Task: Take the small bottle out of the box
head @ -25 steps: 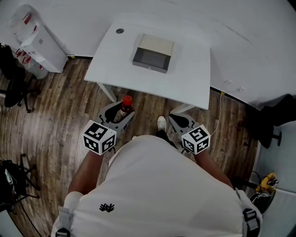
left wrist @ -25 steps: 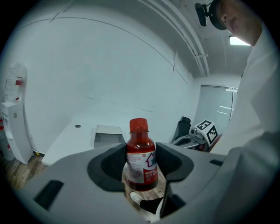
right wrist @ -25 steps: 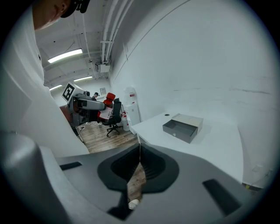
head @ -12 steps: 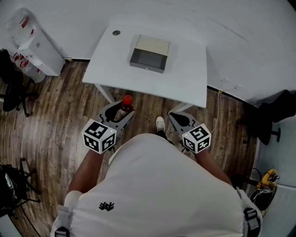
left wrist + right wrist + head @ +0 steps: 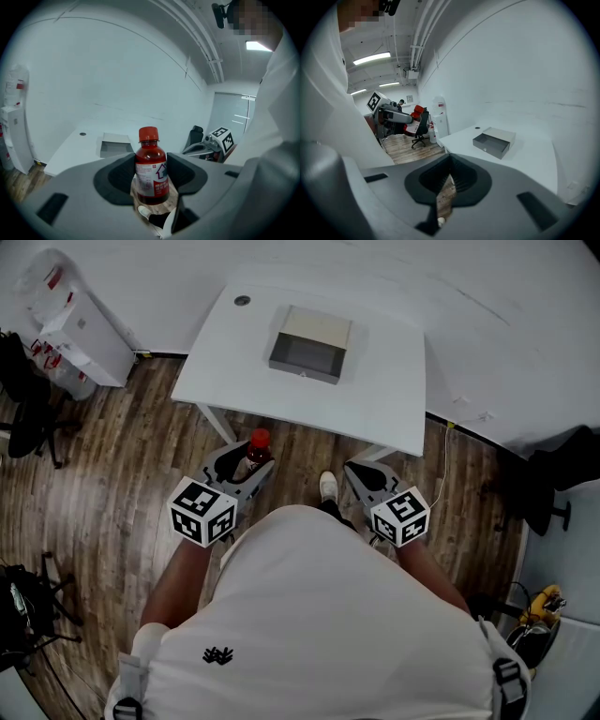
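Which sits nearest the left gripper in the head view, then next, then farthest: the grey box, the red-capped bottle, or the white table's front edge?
1. Red-capped bottle, gripped in the jaws of the left gripper.
2. White table, its front edge, just ahead of the jaws.
3. Grey box, mid-table, beyond that edge.

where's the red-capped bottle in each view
Head view: bottle left of centre, gripped in the left tongs, just below the table edge.
Left gripper view: bottle dead centre, clamped between the jaws.
Right gripper view: probably the small red shape at mid-left; too small to be sure.
Shared landmark: the open grey box on the table.
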`<action>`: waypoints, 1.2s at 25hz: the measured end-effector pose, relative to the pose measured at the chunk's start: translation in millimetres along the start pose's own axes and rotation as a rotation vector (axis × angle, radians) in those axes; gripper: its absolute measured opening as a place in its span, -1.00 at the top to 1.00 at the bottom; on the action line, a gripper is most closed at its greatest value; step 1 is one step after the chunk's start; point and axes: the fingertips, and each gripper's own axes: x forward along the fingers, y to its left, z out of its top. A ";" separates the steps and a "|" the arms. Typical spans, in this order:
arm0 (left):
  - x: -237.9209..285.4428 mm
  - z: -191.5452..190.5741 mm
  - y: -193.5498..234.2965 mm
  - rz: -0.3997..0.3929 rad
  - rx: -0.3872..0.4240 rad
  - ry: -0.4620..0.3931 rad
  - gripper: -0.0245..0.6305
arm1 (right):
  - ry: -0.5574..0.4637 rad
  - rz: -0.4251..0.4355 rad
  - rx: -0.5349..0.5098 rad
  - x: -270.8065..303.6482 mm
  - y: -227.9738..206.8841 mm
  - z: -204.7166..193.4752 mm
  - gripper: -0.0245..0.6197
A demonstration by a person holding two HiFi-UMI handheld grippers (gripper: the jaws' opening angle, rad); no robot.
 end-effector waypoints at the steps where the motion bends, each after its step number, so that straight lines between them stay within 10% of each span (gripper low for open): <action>1: -0.9 -0.6 0.6 0.003 -0.003 -0.001 0.27 | -0.001 0.001 -0.001 0.4 -0.1 0.3 0.90; 30: 4.1 -10.0 12.2 0.042 -0.047 0.020 0.27 | 0.010 -0.021 -0.028 8.7 -19.9 -1.6 0.90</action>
